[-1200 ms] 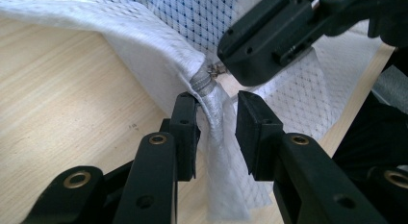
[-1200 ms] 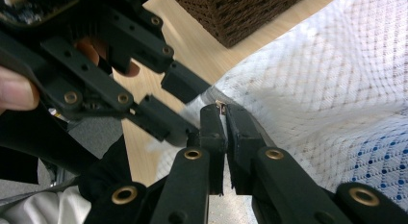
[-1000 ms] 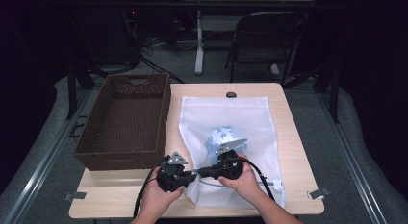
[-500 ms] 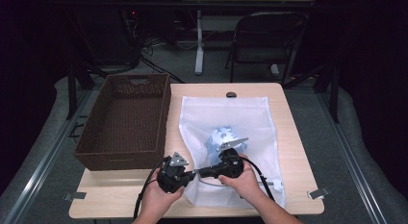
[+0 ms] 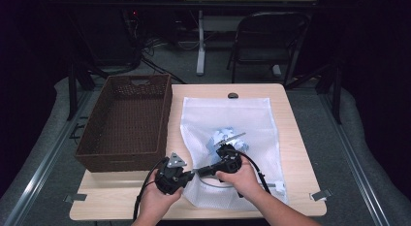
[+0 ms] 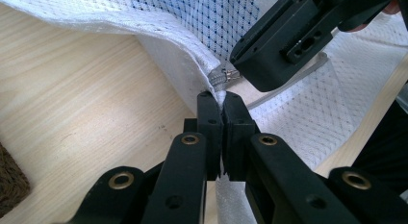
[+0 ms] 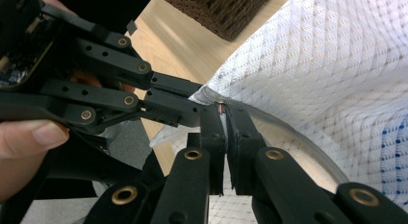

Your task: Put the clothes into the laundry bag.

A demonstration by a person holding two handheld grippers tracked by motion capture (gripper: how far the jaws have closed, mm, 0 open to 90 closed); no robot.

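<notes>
The white mesh bag lies flat on the table, with a bundle of pale blue and white cloth showing through the netting. Both grippers meet at the bag's near left corner.

The left gripper has its jaws pressed together on the bag's edge: the hem comes down into the tips, and white mesh also shows low in the slot between the jaws. They have just finished closing on that edge. Right above the tips sits the small metal zipper slider, almost touching them, and beyond it the black body of the other gripper fills the upper right.

The right gripper has its jaws pinched tight as well, with a small coppery zipper piece caught at the very tips. A grey zipper band curves away from the tips to the right across the mesh. The left gripper's jaws come in from the left and meet these tips nearly nose to nose.

A brown woven basket stands on the table to the left of the bag, well apart from both pairs of jaws. A small dark disc lies at the table's far edge.
</notes>
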